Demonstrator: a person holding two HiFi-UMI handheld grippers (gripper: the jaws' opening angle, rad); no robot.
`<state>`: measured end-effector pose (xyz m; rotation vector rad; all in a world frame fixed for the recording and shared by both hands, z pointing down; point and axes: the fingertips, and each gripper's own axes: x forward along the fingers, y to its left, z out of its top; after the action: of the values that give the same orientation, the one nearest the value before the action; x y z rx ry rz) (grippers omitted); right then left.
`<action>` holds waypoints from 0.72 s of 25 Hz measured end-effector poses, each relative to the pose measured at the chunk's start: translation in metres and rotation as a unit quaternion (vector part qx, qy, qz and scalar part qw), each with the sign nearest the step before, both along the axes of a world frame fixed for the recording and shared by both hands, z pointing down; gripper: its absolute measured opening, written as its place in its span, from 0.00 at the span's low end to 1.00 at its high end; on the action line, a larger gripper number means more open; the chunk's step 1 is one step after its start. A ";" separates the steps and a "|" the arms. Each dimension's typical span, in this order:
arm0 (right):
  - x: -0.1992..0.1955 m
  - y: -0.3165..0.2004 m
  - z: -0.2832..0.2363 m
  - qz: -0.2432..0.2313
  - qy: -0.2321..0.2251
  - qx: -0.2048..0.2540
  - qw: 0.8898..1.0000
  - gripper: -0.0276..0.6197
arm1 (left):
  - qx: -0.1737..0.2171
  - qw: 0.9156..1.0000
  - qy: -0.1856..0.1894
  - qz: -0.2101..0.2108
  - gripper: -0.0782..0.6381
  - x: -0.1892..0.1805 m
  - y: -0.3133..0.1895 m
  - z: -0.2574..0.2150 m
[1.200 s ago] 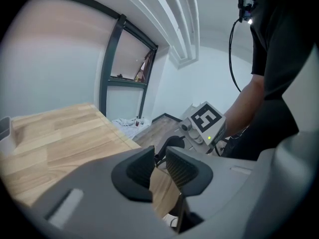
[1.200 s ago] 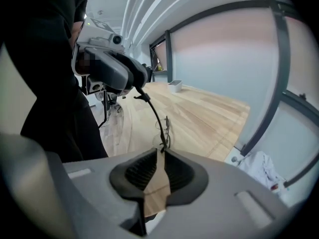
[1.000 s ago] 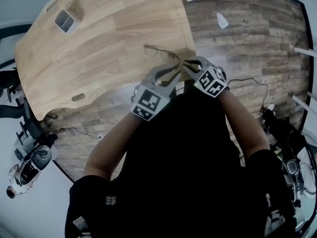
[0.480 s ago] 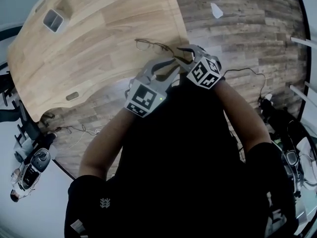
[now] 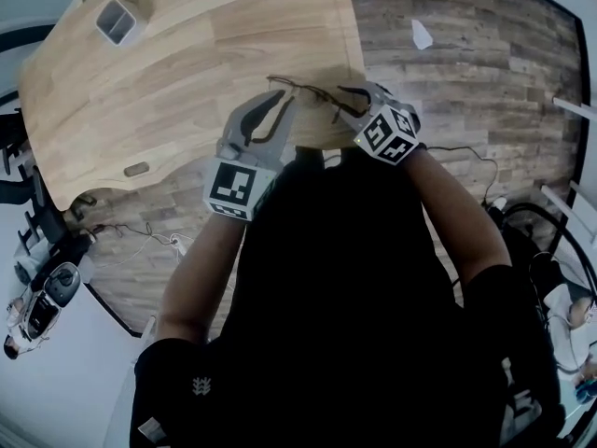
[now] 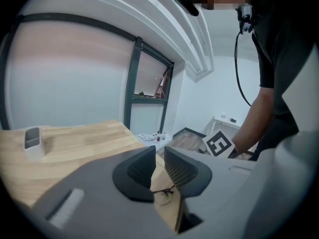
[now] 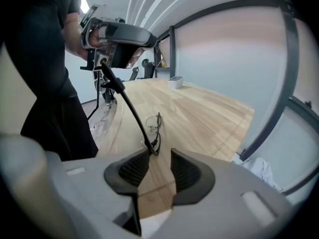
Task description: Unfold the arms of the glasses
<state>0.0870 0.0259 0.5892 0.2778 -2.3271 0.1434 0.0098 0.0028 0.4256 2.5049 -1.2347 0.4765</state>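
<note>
Thin black-framed glasses [image 5: 303,90] [image 7: 153,126] lie on the wooden table [image 5: 187,82], close to its near edge. One black arm [image 7: 124,98] is swung out from the frame and rises toward my left gripper; its far end is lost under that gripper's body. My right gripper [image 5: 349,95] [image 7: 161,156] is open, with the frame's near corner just ahead of its left fingertip [image 7: 142,158], apart from the pads. My left gripper [image 5: 283,98] [image 6: 158,156] hangs above the table's edge, jaws a narrow gap apart with nothing between. Through that gap the glasses [image 6: 164,193] show farther off.
A small grey open box [image 5: 119,21] [image 6: 32,142] [image 7: 175,79] stands at the table's far end. An oval cable slot [image 5: 136,169] sits near the left front edge. Beyond the table's right edge is plank floor with a paper scrap [image 5: 422,34]. Gear lies on the floor at the left.
My left gripper has drawn away from the right one, leftward and upward. The glasses stay on the table by the right gripper, which has barely moved.
</note>
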 end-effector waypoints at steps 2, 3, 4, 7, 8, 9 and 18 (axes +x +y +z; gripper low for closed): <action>0.000 -0.014 0.000 -0.001 0.004 0.001 1.000 0.25 | -0.002 1.000 0.000 -0.021 0.19 -0.010 -0.001 0.001; -0.001 -0.020 -0.001 -0.002 0.005 0.002 1.000 0.25 | -0.004 1.000 0.001 -0.029 0.19 -0.014 0.000 0.001; -0.002 -0.026 -0.001 -0.005 0.005 0.003 1.000 0.25 | -0.005 0.999 0.002 -0.036 0.19 -0.016 0.001 0.002; -0.008 -0.046 -0.003 -0.021 0.010 0.017 1.000 0.25 | -0.009 0.998 -0.005 -0.060 0.19 -0.029 0.001 0.004; -0.010 -0.052 -0.003 -0.026 0.012 0.021 0.999 0.25 | -0.012 0.997 -0.010 -0.070 0.18 -0.033 0.002 0.006; -0.011 -0.059 -0.003 -0.029 0.012 0.023 0.999 0.25 | -0.016 0.997 -0.013 -0.079 0.18 -0.037 0.003 0.008; -0.024 -0.112 -0.007 -0.016 0.008 0.038 0.999 0.25 | -0.031 0.995 -0.035 -0.087 0.18 -0.051 -0.014 0.023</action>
<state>0.0626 -0.0856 0.5823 0.2777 -2.3225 0.0359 -0.0416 -0.0115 0.4481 2.3207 -1.4271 0.5551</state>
